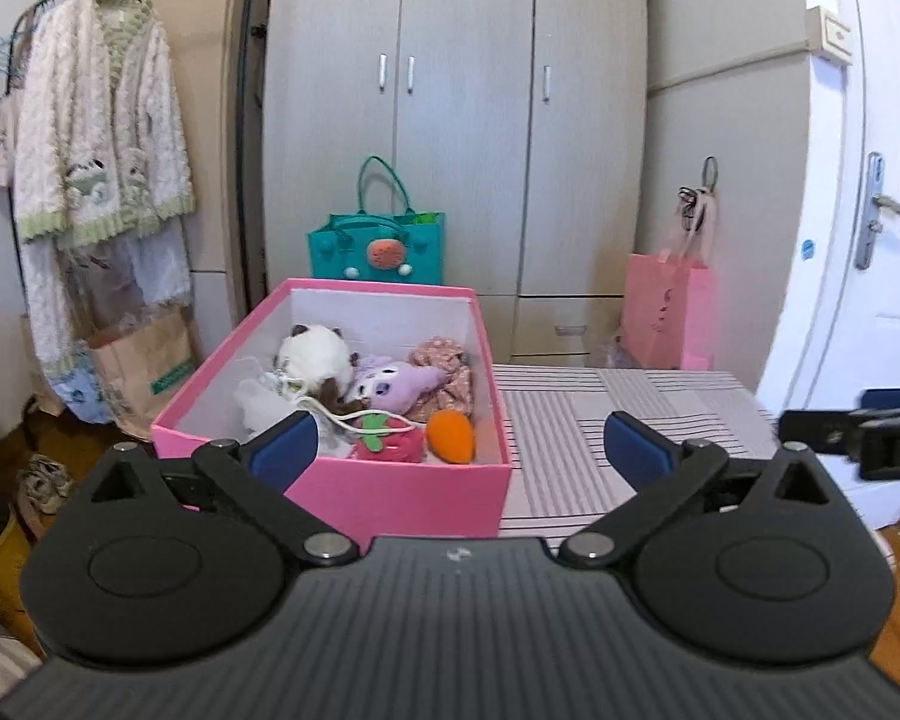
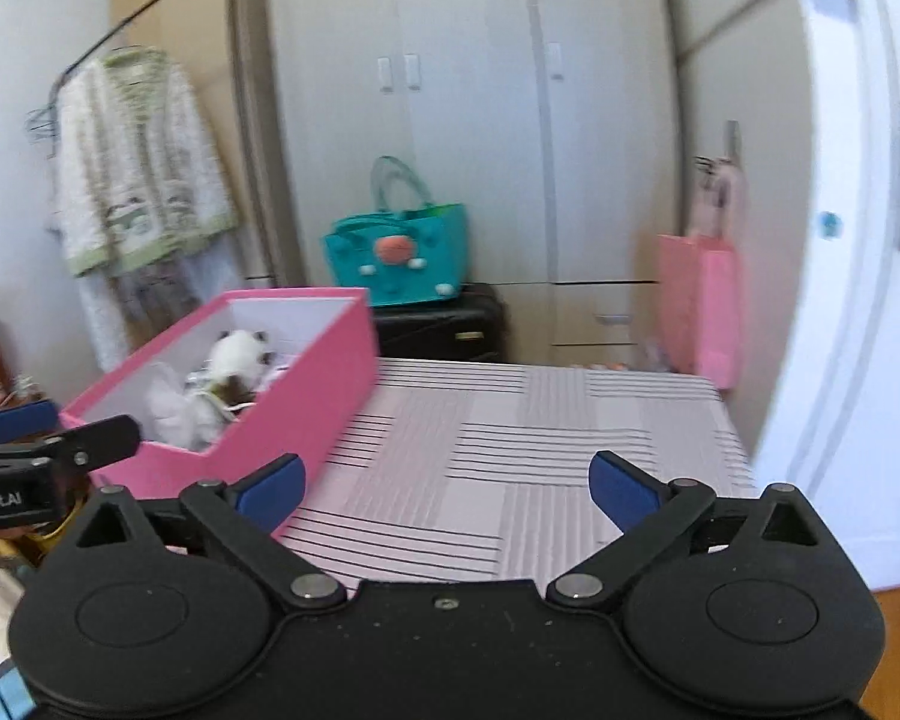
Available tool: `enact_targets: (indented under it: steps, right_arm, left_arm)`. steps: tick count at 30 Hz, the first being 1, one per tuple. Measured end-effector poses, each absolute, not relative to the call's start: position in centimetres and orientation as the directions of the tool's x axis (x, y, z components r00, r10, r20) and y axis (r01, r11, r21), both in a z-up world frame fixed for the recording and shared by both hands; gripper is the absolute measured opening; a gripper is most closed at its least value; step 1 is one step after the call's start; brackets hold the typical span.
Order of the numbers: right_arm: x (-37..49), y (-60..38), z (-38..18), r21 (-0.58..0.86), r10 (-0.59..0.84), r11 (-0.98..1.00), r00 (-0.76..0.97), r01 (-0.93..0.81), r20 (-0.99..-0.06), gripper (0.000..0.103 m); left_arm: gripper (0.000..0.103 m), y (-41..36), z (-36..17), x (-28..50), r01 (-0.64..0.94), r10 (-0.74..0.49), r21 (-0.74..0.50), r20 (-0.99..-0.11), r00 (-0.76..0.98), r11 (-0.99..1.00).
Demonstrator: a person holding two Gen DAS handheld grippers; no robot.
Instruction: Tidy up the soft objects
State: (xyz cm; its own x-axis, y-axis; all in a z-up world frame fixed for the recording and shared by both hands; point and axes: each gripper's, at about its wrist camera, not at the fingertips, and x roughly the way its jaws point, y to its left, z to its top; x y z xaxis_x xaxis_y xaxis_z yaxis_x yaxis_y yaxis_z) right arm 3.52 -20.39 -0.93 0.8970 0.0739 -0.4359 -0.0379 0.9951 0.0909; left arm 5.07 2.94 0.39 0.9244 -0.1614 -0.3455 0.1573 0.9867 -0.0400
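A pink box (image 1: 390, 495) stands on the striped table cover (image 1: 630, 402). In it lie a white plush cat (image 1: 315, 357), a purple plush (image 1: 396, 387), a pink floral cloth (image 1: 450, 363), an orange plush carrot (image 1: 450, 437) and a red plush strawberry (image 1: 387, 441). My left gripper (image 1: 459, 450) is open and empty, just in front of the box. My right gripper (image 2: 447, 483) is open and empty over the striped cover (image 2: 510, 450), to the right of the box (image 2: 306, 402). The cat (image 2: 237, 354) shows there too.
A grey wardrobe (image 1: 462, 120) stands behind, with a teal tote bag (image 1: 378, 252) and a pink paper bag (image 1: 669, 312). A clothes rack with a white cardigan (image 1: 102, 132) is at the left. A white door (image 1: 870, 210) is at the right.
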Motion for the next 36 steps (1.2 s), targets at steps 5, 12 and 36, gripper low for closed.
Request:
enact_targets:
  steps: [5, 12, 36]
  right_arm:
    - [1.9, -20.1, -1.4, 0.039, -0.006, 0.999, 0.902, 0.025, -0.431, 0.103]
    - [0.0, -19.1, -1.6, -0.022, -0.089, 0.996, 0.91, 0.087, -0.404, 0.103]
    - [-0.3, -18.4, 0.3, -0.054, -0.146, 0.989, 0.877, 0.137, -0.458, 0.103]
  left_arm:
    - [0.103, 2.5, -0.1, 4.3, 0.098, -0.085, 0.024, -0.325, 0.942, 0.995]
    - [0.103, 2.6, -0.4, 3.6, 0.098, -0.087, 0.015, -0.337, 0.938, 0.995]
    - [0.103, 1.8, 1.5, 3.7, 0.048, -0.02, 0.069, -0.365, 0.931, 0.996]
